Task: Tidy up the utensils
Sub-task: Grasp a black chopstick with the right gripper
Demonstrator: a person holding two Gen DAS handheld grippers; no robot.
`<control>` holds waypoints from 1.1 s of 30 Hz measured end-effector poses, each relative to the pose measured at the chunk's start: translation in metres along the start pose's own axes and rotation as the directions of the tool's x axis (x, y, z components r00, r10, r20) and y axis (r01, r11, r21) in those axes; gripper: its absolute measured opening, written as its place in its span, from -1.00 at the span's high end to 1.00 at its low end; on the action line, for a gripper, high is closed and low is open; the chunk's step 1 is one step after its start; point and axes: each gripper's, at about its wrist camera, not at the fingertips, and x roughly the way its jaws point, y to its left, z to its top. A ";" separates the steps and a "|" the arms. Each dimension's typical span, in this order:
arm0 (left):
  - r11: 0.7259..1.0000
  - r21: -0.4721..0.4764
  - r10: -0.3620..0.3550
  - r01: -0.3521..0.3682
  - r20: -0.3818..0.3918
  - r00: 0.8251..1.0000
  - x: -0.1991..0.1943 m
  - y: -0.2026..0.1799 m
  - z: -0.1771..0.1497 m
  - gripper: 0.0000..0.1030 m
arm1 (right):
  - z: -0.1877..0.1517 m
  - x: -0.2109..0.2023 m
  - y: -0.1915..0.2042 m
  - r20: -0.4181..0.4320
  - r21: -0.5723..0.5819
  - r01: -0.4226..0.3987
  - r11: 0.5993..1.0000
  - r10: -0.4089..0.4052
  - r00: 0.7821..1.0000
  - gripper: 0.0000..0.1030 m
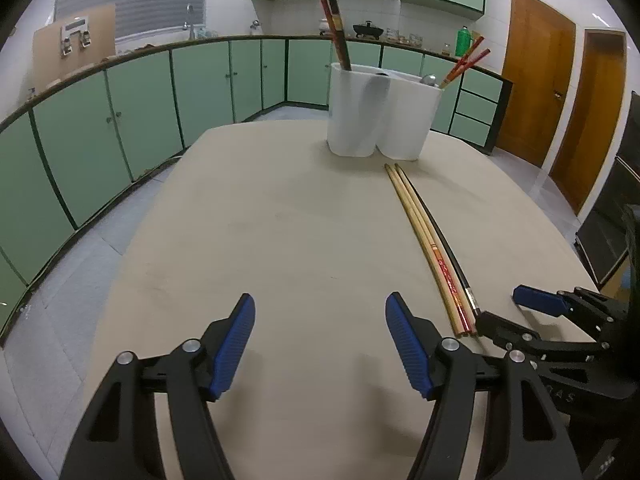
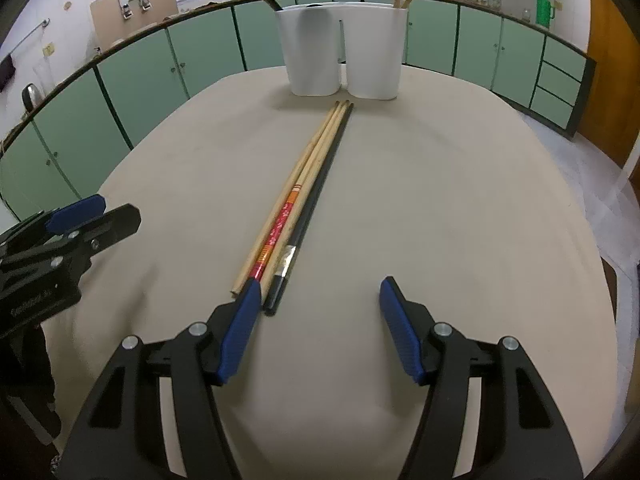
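Three chopsticks lie side by side on the beige table: two pale wooden chopsticks (image 2: 308, 168) (image 1: 416, 224), one with a red printed band, and a black chopstick (image 2: 320, 184) (image 1: 434, 224). They point at a white two-compartment utensil holder (image 2: 344, 52) (image 1: 384, 112) that holds dark and red chopsticks. My right gripper (image 2: 316, 300) (image 1: 498, 306) is open, its left finger beside the chopsticks' near ends. My left gripper (image 1: 320, 312) (image 2: 104, 212) is open and empty, left of the chopsticks.
The beige table (image 1: 280, 220) (image 2: 460, 200) has rounded edges. Green kitchen cabinets (image 1: 140, 112) run behind it, and wooden doors (image 1: 536, 76) stand at the right.
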 end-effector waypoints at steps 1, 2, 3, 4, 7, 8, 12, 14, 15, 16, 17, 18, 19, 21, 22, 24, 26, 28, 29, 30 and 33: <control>1.000 0.002 -0.003 0.003 -0.001 1.000 0.000 -0.001 0.000 -0.30 | -0.001 -0.001 -0.002 -0.002 0.003 0.010 1.000 -0.010 1.000 -0.12; 1.000 0.005 -0.004 0.004 -0.002 1.000 0.000 -0.002 -0.001 -0.30 | 0.000 -0.001 -0.005 -0.003 0.000 0.026 1.000 -0.026 1.000 -0.12; 1.000 0.009 -0.005 0.005 -0.003 1.000 0.000 -0.002 -0.001 -0.31 | 0.000 -0.002 -0.008 0.000 0.001 0.047 0.999 -0.047 0.999 -0.12; 1.000 0.012 -0.005 0.005 -0.003 1.000 0.000 -0.001 -0.001 -0.31 | 0.000 -0.004 -0.012 0.002 0.005 0.057 0.998 -0.057 0.998 -0.11; 1.000 0.008 -0.007 0.007 -0.006 1.000 0.000 -0.001 -0.002 -0.32 | -0.002 -0.012 -0.022 0.006 0.045 0.010 0.999 -0.010 1.000 -0.07; 1.000 0.005 -0.008 0.008 -0.007 1.000 0.000 0.000 -0.002 -0.32 | -0.003 -0.013 -0.023 0.005 0.055 -0.011 0.998 0.011 1.000 0.00; 1.000 0.005 -0.011 0.011 -0.011 1.000 0.000 -0.002 -0.002 -0.33 | -0.007 -0.009 -0.019 -0.011 0.071 -0.076 0.995 0.077 0.997 0.28; 1.000 0.010 -0.009 0.009 -0.012 1.000 -0.001 -0.003 -0.002 -0.34 | -0.009 -0.009 -0.012 0.003 0.049 -0.056 0.997 0.056 0.998 0.42; 1.000 0.010 -0.010 0.010 -0.012 1.000 -0.001 -0.003 -0.002 -0.35 | -0.009 -0.009 -0.010 0.004 0.041 -0.053 0.998 0.053 0.999 0.56; 1.000 0.009 -0.011 0.011 -0.012 1.000 -0.001 -0.003 -0.002 -0.35 | -0.009 -0.008 -0.008 0.003 0.032 -0.047 0.998 0.047 0.999 0.62; 1.000 0.008 -0.012 0.012 -0.015 1.000 -0.001 -0.004 -0.002 -0.36 | -0.009 -0.008 -0.007 0.003 0.029 -0.044 0.999 0.044 0.999 0.73; 1.000 0.007 -0.013 0.013 -0.017 1.000 0.000 -0.005 -0.002 -0.36 | -0.009 -0.007 -0.007 0.002 0.029 -0.045 0.999 0.045 0.999 0.82; 1.000 0.007 -0.016 0.016 -0.020 1.000 0.001 -0.007 -0.002 -0.36 | -0.009 -0.007 -0.006 0.001 0.028 -0.049 0.998 0.049 0.999 0.87; 1.000 0.010 -0.024 0.024 -0.026 0.999 0.003 -0.012 -0.003 -0.36 | -0.008 -0.005 -0.006 0.001 0.025 -0.046 0.999 0.046 0.999 0.88; 1.000 0.012 -0.027 0.028 -0.030 0.999 0.004 -0.015 -0.003 -0.36 | -0.008 -0.006 -0.006 0.002 0.026 -0.046 0.999 0.046 0.999 0.88; 0.999 0.013 -0.037 0.037 -0.037 0.999 0.006 -0.020 -0.004 -0.36 | -0.007 -0.006 -0.007 0.002 0.023 -0.043 0.999 0.043 0.999 0.88; 0.999 0.016 -0.045 0.045 -0.042 0.998 0.008 -0.024 -0.004 -0.36 | -0.009 -0.010 -0.010 0.012 0.017 -0.029 0.999 0.028 1.000 0.89; 0.998 0.020 -0.055 0.056 -0.048 0.997 0.010 -0.031 -0.005 -0.36 | -0.010 -0.013 -0.014 0.016 0.023 -0.024 0.999 0.024 1.000 0.89; 0.998 0.023 -0.061 0.062 -0.053 0.997 0.011 -0.034 -0.006 -0.36 | -0.011 -0.016 -0.019 0.019 0.031 -0.024 0.999 0.024 1.000 0.89; 0.997 0.027 -0.068 0.070 -0.057 0.996 0.013 -0.038 -0.007 -0.36 | -0.012 -0.018 -0.023 0.021 0.038 -0.025 0.999 0.024 1.000 0.89; 0.996 0.035 -0.079 0.081 -0.067 0.995 0.016 -0.046 -0.009 -0.36 | -0.014 -0.022 -0.032 0.027 0.047 -0.021 0.999 0.020 0.999 0.89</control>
